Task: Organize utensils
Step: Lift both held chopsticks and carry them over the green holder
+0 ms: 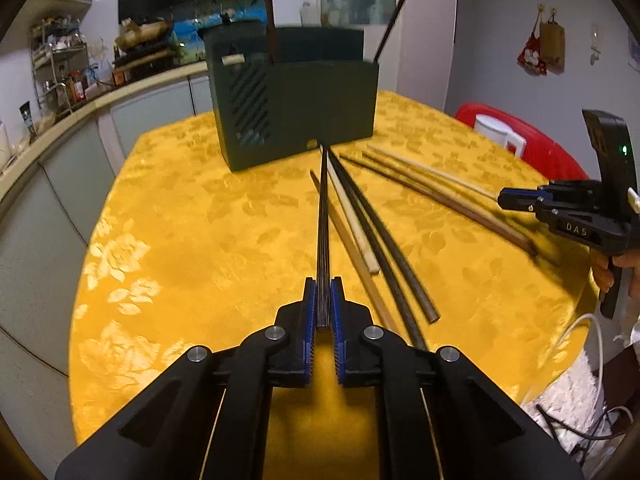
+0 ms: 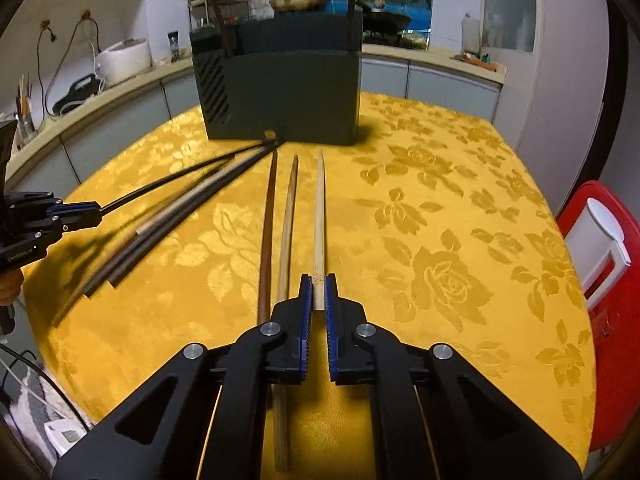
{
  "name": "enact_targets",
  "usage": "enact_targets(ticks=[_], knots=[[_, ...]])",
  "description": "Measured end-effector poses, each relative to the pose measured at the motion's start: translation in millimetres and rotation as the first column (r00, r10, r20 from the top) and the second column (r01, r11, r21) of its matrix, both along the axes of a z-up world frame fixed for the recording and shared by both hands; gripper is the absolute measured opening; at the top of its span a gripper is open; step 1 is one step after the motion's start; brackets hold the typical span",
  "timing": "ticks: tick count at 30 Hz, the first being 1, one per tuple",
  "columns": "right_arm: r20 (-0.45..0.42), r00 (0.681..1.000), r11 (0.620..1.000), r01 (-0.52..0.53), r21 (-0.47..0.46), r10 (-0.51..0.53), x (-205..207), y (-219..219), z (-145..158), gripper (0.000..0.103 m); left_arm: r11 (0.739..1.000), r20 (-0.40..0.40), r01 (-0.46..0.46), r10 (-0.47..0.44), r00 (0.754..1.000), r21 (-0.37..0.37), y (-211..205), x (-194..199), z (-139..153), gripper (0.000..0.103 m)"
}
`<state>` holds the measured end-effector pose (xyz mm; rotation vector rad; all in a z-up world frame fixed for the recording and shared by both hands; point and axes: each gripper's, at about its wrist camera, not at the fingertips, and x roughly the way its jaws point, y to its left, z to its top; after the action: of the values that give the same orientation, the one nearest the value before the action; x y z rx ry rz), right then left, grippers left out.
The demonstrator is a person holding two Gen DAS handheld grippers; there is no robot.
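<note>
Left gripper [image 1: 323, 304] is clenched on a dark chopstick [image 1: 324, 216] and right gripper [image 2: 318, 294] on a pale chopstick [image 2: 320, 208], both pointing at the holder [image 2: 288, 92] near the table's [image 2: 460, 200] far edge. Risk: the thin sticks pivoting in the pads, or a tip striking the holder wall and slipping out. Only the right view shows two loose chopsticks [image 2: 280, 232] just beside the pale one.
</note>
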<state>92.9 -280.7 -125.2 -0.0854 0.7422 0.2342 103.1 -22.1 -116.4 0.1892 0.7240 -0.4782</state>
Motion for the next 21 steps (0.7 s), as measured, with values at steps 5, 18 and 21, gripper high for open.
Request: enact_targets(ticks=[5,18,21], knots=[[0.064,0.998,1.0,0.008,0.026,-0.01,-10,-4,24,0.007,1.0,0.066,-0.015,0.016,0.998,-0.012,6,-11,28,0.007],[0.227,0.974,0.991,-0.008,0.133,-0.022,-13,-13,92,0.007,0.992,0.241,-0.045,0.073,0.968,-0.119,21,-20,114,0.007],[0.243,0.97,0.988,-0.016,0.154,-0.022,-7,-14,101,0.007,0.99,0.265,-0.047,0.081,0.961,-0.131,21,-17,128,0.007]])
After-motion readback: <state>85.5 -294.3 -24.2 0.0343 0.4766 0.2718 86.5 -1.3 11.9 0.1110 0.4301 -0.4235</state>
